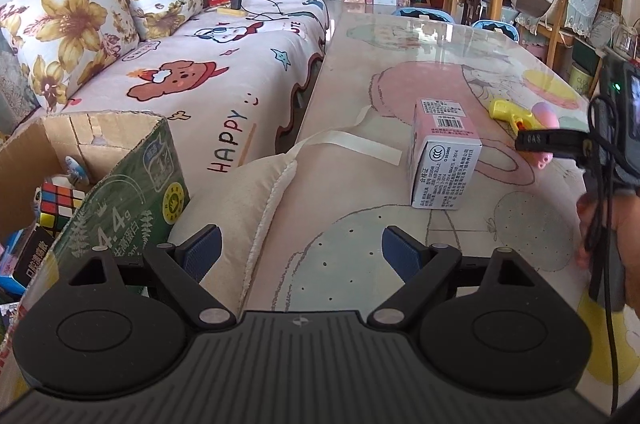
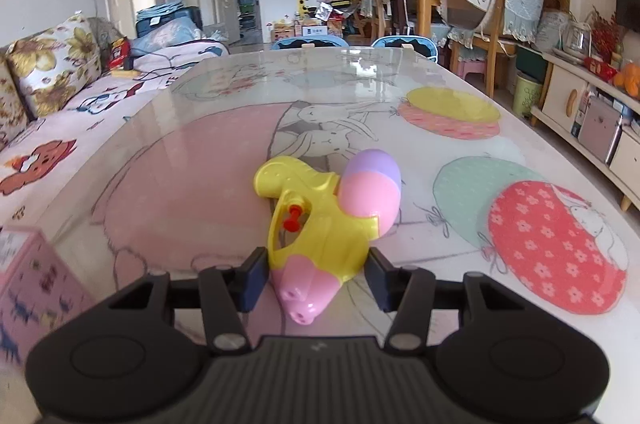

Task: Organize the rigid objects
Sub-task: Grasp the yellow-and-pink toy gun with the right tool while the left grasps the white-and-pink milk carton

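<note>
Left gripper (image 1: 301,248): fingers spread wide apart, nothing between them, over a glossy tabletop (image 1: 400,36) printed with pastel balloons and rabbits. A padded cream cushion (image 1: 240,200) overlaps the tabletop's left edge. At lower left, a cardboard box (image 1: 132,184) holds a puzzle cube (image 1: 60,204) — its other contents are cut off. Mid-frame stands a pink carton (image 1: 444,160) with a white label panel.

Right gripper (image 2: 316,276): fingers close on either side of a water pistol (image 2: 320,224) — smooth yellow plastic, pink nozzle, red trigger, pink-and-purple egg-shaped tank — lying at centre of the right wrist view. Pad contact cannot be confirmed. The carton is blurred at that view's lower left.

Beyond: a sofa (image 1: 180,84) with floral pillows on the left; cluttered chairs and shelving at the far end.
</note>
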`<action>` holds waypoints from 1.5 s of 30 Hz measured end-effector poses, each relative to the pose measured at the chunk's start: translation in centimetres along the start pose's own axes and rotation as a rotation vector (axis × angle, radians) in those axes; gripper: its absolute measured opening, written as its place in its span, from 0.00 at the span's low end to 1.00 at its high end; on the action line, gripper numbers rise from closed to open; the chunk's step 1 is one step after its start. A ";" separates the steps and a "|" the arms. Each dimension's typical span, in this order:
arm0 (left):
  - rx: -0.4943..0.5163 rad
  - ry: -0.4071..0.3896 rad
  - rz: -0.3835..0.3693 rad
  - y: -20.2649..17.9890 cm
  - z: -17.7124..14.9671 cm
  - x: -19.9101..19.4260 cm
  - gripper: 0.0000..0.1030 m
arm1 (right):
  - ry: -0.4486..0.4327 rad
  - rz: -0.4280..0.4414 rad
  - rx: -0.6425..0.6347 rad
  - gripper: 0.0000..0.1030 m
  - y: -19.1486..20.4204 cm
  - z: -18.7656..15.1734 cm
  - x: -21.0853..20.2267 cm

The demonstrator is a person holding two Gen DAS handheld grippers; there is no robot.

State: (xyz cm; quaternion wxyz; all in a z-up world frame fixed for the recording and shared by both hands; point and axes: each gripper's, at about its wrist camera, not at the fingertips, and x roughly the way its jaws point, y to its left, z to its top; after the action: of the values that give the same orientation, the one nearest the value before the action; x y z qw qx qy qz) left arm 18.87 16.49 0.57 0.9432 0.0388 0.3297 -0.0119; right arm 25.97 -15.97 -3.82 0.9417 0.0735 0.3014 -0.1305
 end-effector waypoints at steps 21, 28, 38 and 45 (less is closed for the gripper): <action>0.018 -0.104 -0.064 -2.6 0.3 1.1 1.00 | 0.101 0.122 -0.027 0.50 -4.3 -7.0 -11.7; 0.035 -0.140 -0.049 -2.9 0.5 2.5 1.00 | 0.097 0.146 -0.021 0.57 -4.5 -6.6 -10.8; 0.049 -0.159 -0.033 -4.3 1.3 4.8 1.00 | 0.092 0.141 -0.068 0.89 -4.5 -5.7 -8.3; 0.029 -0.180 -0.013 -4.2 1.6 5.2 1.00 | 0.066 0.121 -0.071 0.93 -5.2 -5.7 -7.7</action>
State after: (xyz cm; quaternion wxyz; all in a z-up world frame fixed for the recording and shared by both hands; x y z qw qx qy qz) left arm 23.74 12.20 -1.75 0.9682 0.0491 0.2437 -0.0264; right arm 15.33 -18.14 -4.20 0.9395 0.0622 0.3315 -0.0599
